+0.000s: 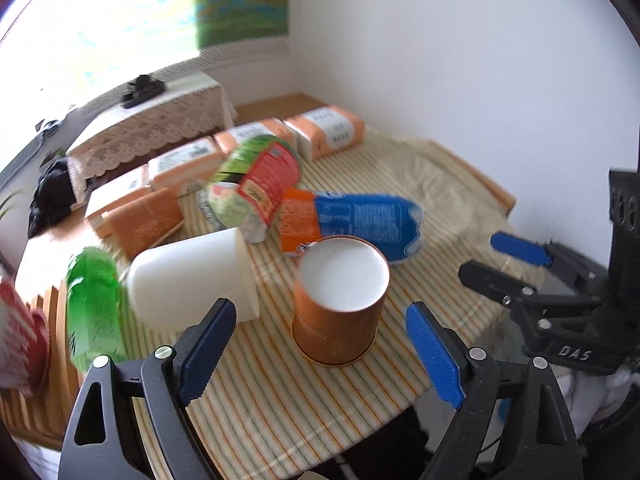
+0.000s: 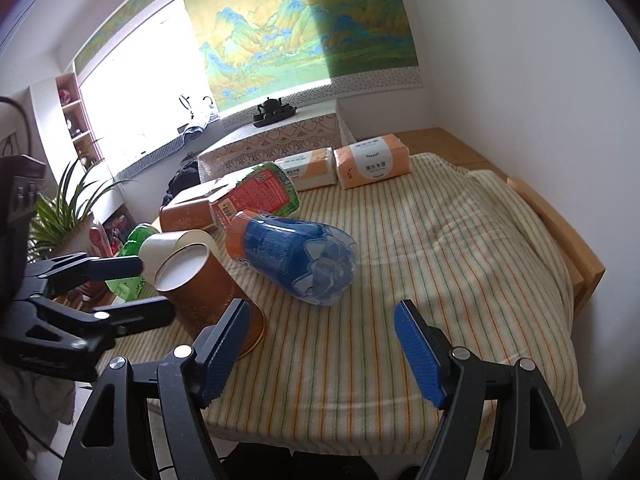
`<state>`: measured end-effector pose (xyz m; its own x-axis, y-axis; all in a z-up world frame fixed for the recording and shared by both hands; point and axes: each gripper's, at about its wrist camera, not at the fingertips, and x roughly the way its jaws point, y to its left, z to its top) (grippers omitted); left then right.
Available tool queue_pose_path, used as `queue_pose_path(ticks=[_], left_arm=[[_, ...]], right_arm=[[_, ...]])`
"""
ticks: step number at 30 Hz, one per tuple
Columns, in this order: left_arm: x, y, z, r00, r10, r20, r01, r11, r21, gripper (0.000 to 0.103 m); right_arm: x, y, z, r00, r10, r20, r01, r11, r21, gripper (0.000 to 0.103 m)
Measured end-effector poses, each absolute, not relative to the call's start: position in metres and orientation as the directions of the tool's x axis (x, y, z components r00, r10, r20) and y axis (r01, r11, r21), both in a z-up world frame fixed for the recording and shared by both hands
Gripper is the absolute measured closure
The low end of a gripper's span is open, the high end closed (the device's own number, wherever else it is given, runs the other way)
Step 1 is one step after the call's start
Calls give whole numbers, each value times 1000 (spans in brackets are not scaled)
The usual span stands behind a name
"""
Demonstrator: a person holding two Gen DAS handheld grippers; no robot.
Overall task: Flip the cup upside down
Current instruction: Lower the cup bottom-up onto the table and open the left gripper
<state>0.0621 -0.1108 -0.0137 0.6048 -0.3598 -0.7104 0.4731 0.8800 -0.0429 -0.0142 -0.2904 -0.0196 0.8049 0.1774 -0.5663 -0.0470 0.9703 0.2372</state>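
Observation:
An orange paper cup (image 1: 340,316) stands upside down on the striped cloth, its white base facing up. It also shows in the right wrist view (image 2: 208,292). My left gripper (image 1: 320,360) is open and empty, its blue fingers on either side of the cup and a little in front of it, not touching. My right gripper (image 2: 320,356) is open and empty, just right of the cup. In the left wrist view the right gripper (image 1: 496,260) sits at the right, over the table edge.
A white cup (image 1: 192,276) lies on its side left of the orange cup. A blue bottle (image 1: 360,220), a red-green packet (image 1: 260,176), a green bottle (image 1: 92,304) and tissue packs (image 1: 328,132) lie behind. The wall is at the right.

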Motion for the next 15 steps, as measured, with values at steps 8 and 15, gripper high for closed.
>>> queue_pose_path(ticks=[8, 15], left_arm=[[35, -66, -20, 671, -311, -673, 334, 937, -100, 8], [24, -29, -35, 674, -268, -688, 221, 962, -158, 8]], right_arm=[[-20, -266, -12, 803, 182, -567, -84, 977, 195, 31], [-24, -244, -15, 787, 205, -582, -120, 976, 182, 21]])
